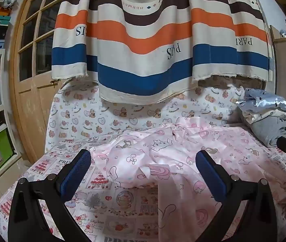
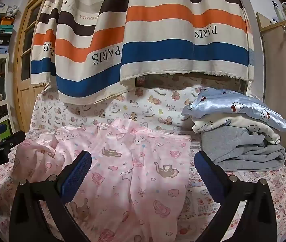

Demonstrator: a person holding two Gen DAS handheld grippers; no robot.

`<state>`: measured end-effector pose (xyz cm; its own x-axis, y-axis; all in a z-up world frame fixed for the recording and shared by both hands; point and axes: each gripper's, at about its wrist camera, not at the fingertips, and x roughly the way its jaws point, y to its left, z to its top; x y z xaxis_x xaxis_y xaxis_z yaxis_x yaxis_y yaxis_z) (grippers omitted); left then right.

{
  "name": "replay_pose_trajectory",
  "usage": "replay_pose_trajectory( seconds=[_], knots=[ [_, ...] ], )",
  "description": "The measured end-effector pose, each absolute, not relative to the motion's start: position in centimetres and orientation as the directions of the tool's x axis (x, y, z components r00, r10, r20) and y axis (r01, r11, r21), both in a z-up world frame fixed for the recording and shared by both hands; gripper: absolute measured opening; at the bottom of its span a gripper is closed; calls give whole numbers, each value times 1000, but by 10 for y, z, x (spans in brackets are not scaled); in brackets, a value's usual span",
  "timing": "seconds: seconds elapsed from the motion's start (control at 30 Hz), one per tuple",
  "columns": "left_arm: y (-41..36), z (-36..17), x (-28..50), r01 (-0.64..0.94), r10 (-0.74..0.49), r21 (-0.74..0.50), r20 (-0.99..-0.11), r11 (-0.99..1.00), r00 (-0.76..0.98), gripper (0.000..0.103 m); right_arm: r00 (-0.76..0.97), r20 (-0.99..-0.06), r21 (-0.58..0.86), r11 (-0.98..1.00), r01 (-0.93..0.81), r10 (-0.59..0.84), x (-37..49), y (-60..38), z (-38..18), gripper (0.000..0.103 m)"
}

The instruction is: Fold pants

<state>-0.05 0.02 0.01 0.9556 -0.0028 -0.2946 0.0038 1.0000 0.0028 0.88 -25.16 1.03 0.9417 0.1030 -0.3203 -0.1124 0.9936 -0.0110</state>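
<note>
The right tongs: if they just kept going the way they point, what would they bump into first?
Most likely the pink pants spread on the bed: the open right tongs tilt slightly down at them. Depth is hard to judge.

Both wrist views look forward and slightly down, close over the pink pants (image 1: 163,155), sharing the striped curtain (image 2: 163,40).

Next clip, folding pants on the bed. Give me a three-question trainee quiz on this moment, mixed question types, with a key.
1. True or false: the pink pants already lie neatly folded.
2. Which garment tops the folded stack? A) grey B) light blue C) white
3. Fill in: neither the left gripper nor the right gripper holds anything; both sets of fingers stand ____.

Key: 1 false, they lie rumpled and spread on the bed sheet. 2 B. 3 open.
</note>
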Motion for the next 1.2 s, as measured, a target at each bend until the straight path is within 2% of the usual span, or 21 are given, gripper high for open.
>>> replay_pose_trajectory(
  seconds=[0.27, 0.5, 1.2],
  knots=[
    [16, 1, -5, 2, -9, -24, -296, 1000, 955, 103, 942, -318, -4, 994, -112, 105, 9, -251, 9, 102],
    [-2, 1, 0, 1, 3, 14, -306, 1000, 952, 103, 943, -317, -3, 994, -111, 104, 9, -252, 10, 102],
    [-4, 1, 0, 2, 3, 16, -301, 1000, 954, 103, 943, -316, -3, 994, -112, 106, 9, -252, 10, 102]
  ],
)
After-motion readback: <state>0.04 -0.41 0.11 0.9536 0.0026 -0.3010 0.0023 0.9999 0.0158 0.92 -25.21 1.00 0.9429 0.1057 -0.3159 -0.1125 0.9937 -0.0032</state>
